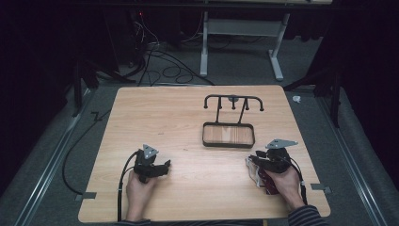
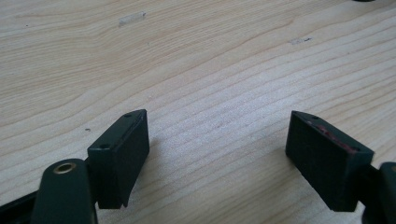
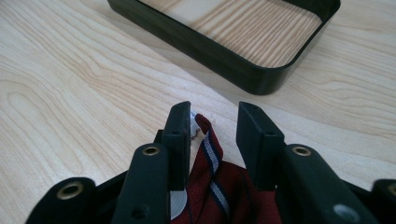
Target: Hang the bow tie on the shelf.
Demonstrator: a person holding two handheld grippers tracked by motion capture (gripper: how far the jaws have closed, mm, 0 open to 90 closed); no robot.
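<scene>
A dark red tie with blue and white stripes (image 1: 267,182), partly in clear wrapping, lies on the wooden table near its front right corner. My right gripper (image 1: 254,158) sits over it, held by a hand. In the right gripper view the tie's folded end (image 3: 210,154) rises between the jaws of the right gripper (image 3: 215,116); it rests against the left pad (image 3: 180,140), and a gap shows beside the right one. My left gripper (image 1: 165,165) rests at the front left. Its jaws (image 2: 217,140) stand wide apart over bare wood with nothing between them.
A black stand with a wood-bottomed tray (image 1: 228,144) and a hooked top bar (image 1: 234,97) stands at the table's middle right; its tray rim (image 3: 210,51) lies just beyond the right jaws. Cables and a desk frame (image 1: 204,47) are on the floor behind.
</scene>
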